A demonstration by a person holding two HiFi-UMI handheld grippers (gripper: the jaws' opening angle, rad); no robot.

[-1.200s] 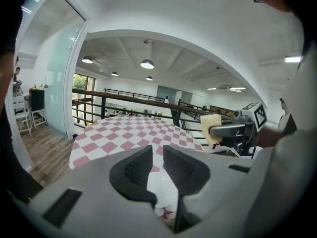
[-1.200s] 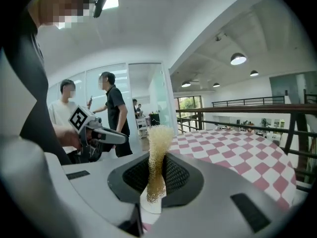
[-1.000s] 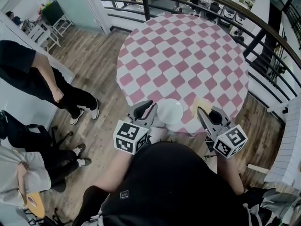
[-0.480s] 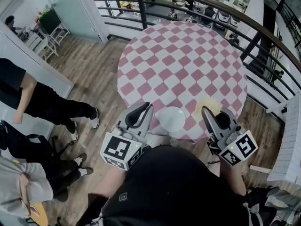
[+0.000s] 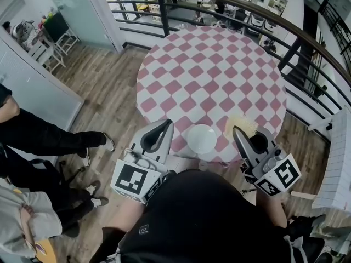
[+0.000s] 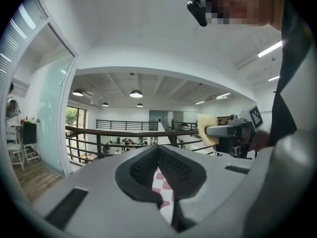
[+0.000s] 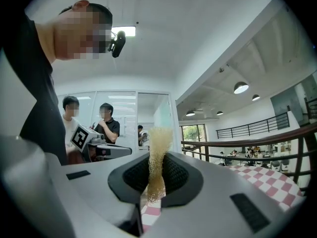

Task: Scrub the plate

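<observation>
A white plate (image 5: 201,138) sits empty near the front edge of the round table (image 5: 211,64) with its pink-and-white checked cloth. My left gripper (image 5: 165,125) hovers just left of the plate, shut, with nothing between its pads (image 6: 171,166). My right gripper (image 5: 237,130) is just right of the plate, shut on a yellow sponge (image 5: 243,124). In the right gripper view the sponge (image 7: 157,162) stands up between the jaws. Both gripper views point level across the room, so the plate is out of their sight. The left gripper view shows the right gripper (image 6: 228,130) with the sponge (image 6: 207,129).
A dark metal railing (image 5: 230,4) curves round the far and right sides of the table. People stand on the wooden floor (image 5: 104,75) at the left, with a leg (image 5: 49,138) reaching in. A white chair (image 5: 44,48) stands at the far left.
Both grippers have drawn back a little toward me from the table edge, the left one most. The people at the left have moved further left and out of frame.
</observation>
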